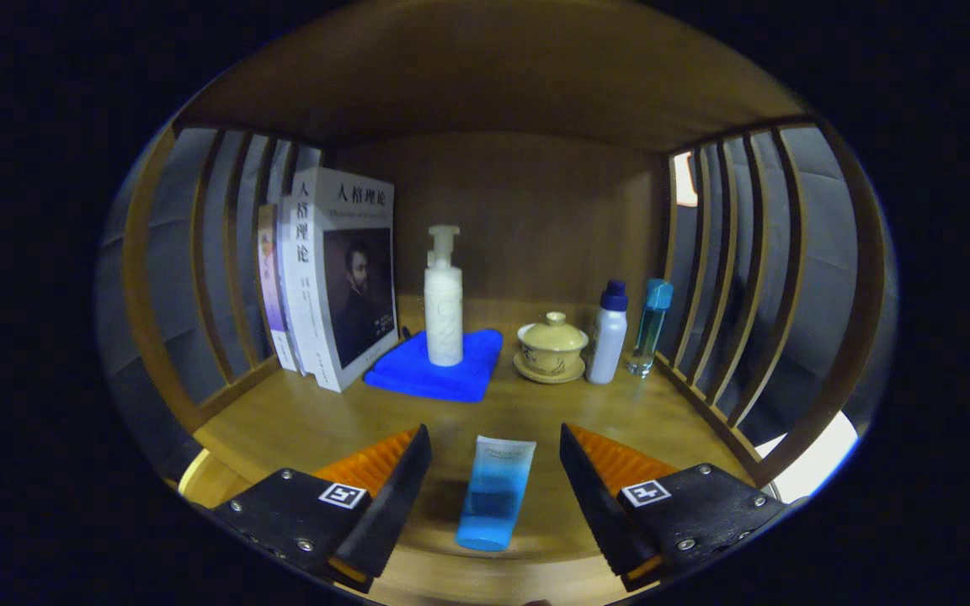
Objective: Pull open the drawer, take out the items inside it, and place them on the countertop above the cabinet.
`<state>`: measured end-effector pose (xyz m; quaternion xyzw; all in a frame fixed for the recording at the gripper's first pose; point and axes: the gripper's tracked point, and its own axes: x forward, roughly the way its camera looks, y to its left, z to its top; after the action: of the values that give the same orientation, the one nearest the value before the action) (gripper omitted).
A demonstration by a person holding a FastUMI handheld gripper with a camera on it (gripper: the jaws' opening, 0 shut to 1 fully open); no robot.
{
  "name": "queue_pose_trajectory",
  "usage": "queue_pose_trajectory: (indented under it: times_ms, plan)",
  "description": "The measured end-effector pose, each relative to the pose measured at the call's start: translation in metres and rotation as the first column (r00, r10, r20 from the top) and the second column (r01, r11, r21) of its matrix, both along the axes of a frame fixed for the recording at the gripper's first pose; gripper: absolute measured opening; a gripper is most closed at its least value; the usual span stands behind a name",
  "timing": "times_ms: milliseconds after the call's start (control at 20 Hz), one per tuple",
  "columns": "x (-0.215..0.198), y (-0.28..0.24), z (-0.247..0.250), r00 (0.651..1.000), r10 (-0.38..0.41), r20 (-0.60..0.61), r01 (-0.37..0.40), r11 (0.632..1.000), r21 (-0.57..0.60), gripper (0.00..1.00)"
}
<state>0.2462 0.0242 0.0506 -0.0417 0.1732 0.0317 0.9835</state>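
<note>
Gripper (495, 471) fingers spread wide, blue tube (494, 494) lying flat on the wooden countertop (300, 421) between them, untouched, beyond it white pump bottle (444, 296) on blue cloth (439, 370), lidded teacup (551, 346), two small bottles, books (338, 273) at left

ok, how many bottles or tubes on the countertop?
4: white pump bottle on the blue cloth; white bottle and clear blue bottle beside the lidded cup; blue tube between the open hand-held gripper fingers.
</note>
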Motion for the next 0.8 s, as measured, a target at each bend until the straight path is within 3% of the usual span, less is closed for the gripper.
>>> queue_pose_trajectory:
  times_ms: [350, 800]
  plan:
    - [-0.067, 0.017, 0.046, 0.985, 0.048, 0.168, -0.054, 0.998, 0.033, 0.94]
    - [-0.151, 0.021, 0.037, 0.955, 0.06, 0.289, -0.066, 0.998, 0.01, 0.94]
